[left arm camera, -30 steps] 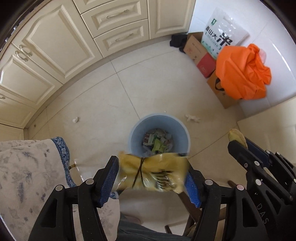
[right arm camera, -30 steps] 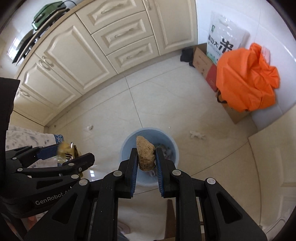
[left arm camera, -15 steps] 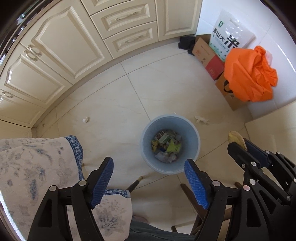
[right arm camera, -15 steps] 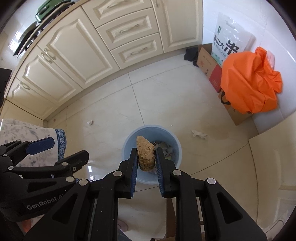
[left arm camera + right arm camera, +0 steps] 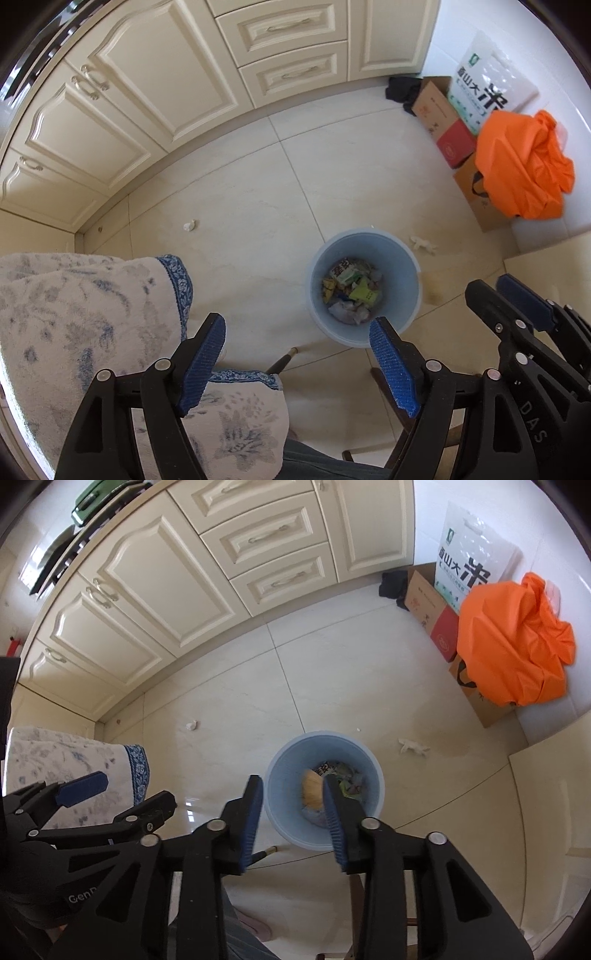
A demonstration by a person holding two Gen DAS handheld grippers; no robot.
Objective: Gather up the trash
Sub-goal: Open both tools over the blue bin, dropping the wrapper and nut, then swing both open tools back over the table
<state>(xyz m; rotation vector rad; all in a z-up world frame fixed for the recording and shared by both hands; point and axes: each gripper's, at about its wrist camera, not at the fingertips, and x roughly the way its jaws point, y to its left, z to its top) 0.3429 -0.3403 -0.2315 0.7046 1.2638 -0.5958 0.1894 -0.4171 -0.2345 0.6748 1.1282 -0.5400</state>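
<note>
Both tongs apart, right (image 5: 291,805) just opening | husk (image 5: 313,789) upright over bin (image 5: 284,775)

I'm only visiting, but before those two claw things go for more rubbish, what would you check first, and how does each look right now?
1. Left gripper empty with fingers apart: ok.
2. Right gripper let go: ok. Its fingers have just been opening, and the brown lump between them looks blurred, as if dropping.
3. Brown lump landing inside the blue bin: cannot tell yet; it shows against the bin's mouth.
4. Bin upright with room left: ok. The wrappers lie low inside.
5. Trash left on the floor: not ok. A crumpled tissue lies beside the bin, a white scrap nearer the cabinets.
</note>
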